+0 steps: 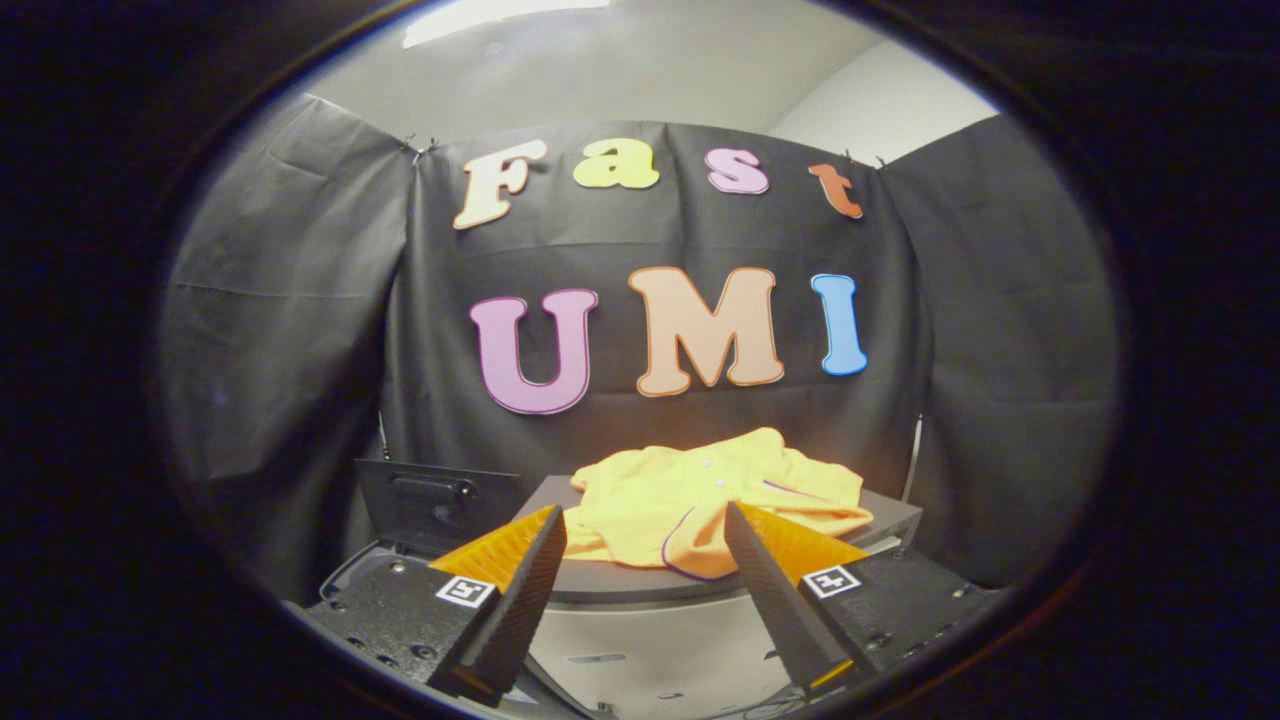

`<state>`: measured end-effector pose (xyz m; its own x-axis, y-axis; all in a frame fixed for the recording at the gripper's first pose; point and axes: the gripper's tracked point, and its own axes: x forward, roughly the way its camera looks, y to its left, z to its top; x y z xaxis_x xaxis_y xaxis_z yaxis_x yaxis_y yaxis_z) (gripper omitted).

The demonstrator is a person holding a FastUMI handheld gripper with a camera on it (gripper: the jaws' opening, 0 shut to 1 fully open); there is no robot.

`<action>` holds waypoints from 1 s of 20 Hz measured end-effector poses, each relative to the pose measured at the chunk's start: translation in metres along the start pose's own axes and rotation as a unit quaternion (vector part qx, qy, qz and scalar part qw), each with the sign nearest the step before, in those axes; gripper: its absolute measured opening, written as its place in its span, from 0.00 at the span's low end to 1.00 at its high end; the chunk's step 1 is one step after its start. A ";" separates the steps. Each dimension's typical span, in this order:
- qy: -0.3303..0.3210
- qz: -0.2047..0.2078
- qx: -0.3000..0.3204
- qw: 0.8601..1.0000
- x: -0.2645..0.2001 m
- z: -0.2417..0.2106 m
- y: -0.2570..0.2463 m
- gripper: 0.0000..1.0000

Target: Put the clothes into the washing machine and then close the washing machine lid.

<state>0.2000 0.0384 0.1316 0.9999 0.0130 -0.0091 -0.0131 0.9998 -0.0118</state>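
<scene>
A: Gripper point(645, 525) fingers wide apart, gap between them free, nothing held.
B: Ahead?
A: Yellow garment point(700, 495) heaped on the grey top point(890, 515), lower centre, just beyond the tips. Open air above the heap.
B: Sides?
A: Dark raised panel point(435, 505) at lower left blocks that flank. Black cloth wall point(290, 330) closes off behind and both sides.

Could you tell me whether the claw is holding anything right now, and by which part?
Nothing is held: the claw is open, its fingers apart just before the yellow garment.
</scene>
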 end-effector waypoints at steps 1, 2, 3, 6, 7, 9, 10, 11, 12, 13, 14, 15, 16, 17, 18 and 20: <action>0.009 -0.005 -0.009 1.000 0.009 0.003 -0.002 0.96; 0.019 -0.009 -0.019 1.000 0.018 0.005 -0.005 0.96; 0.030 -0.012 -0.027 0.999 0.027 0.008 -0.008 0.96; 0.060 -0.016 -0.030 0.998 0.056 0.013 -0.015 0.96; 0.074 -0.019 -0.030 0.997 0.066 0.013 -0.019 0.97; 0.101 -0.023 -0.032 0.994 0.085 0.009 -0.024 0.99; 0.112 -0.029 -0.029 0.993 0.095 0.007 -0.028 0.99; 0.123 -0.035 -0.024 0.992 0.103 0.003 -0.032 0.99; 0.132 -0.040 -0.018 0.990 0.114 -0.001 -0.035 0.99; 0.144 -0.047 -0.016 0.988 0.123 -0.007 -0.040 0.99; 0.162 -0.052 -0.018 0.985 0.134 -0.017 -0.043 0.99; 0.181 -0.062 -0.017 0.981 0.144 -0.026 -0.049 0.99; 0.203 -0.068 -0.011 0.977 0.151 -0.037 -0.052 0.99; 0.222 -0.064 -0.012 0.973 0.156 -0.046 -0.051 1.00; 0.231 -0.059 -0.016 0.971 0.164 -0.052 -0.051 1.00; 0.248 -0.073 -0.012 0.966 0.170 -0.061 -0.062 1.00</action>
<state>0.3699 -0.0219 0.0700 0.8636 -0.1406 -0.4841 0.1205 0.9901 -0.0724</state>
